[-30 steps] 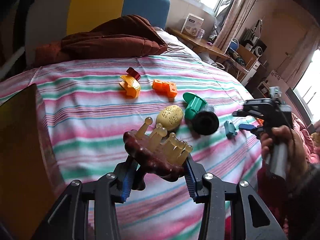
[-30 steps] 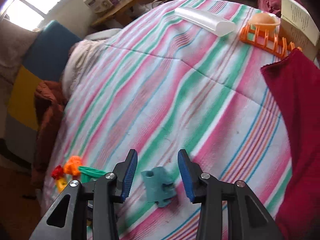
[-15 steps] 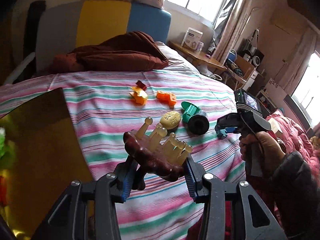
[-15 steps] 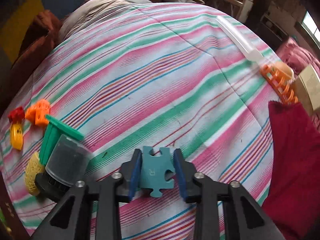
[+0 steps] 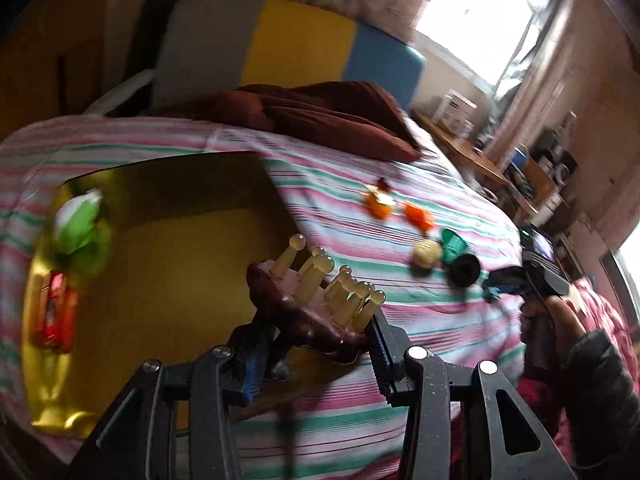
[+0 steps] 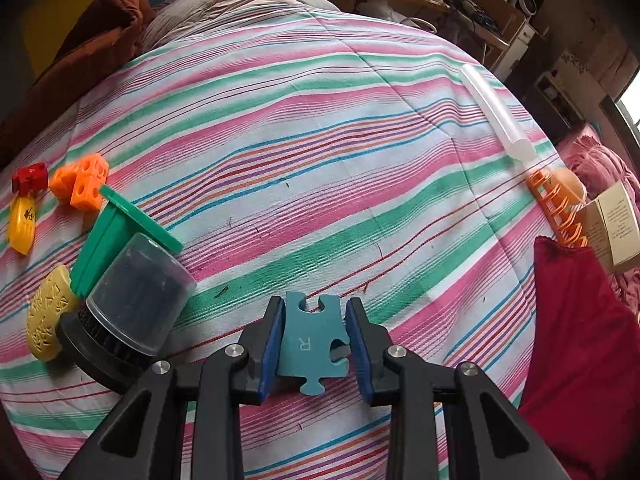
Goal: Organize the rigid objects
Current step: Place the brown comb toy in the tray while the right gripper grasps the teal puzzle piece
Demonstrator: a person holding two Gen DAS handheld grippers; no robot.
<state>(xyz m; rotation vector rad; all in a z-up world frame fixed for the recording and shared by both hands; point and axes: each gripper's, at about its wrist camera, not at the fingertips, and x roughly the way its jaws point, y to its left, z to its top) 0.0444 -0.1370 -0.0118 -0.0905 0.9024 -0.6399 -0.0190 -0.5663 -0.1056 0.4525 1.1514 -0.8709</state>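
Striped bed (image 6: pixel 320 128) underneath, left gripper (image 5: pixel 316 344) clamped on brown brush (image 5: pixel 308 300) over gold tray (image 5: pixel 168 280), right gripper (image 6: pixel 314 340) pinching teal puzzle piece (image 6: pixel 310 340) just above the cover: carrying stage, probably; next, lower and release brush into tray, then bring piece across.

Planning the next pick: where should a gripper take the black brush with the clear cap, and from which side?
Grip the clear cap across its round barrel, coming from above, fingers straddling its width. The brush lies on its side on the bedspread, wide black base toward the camera; the green piece and yellow piece crowd its left, so the right flank seems freer.
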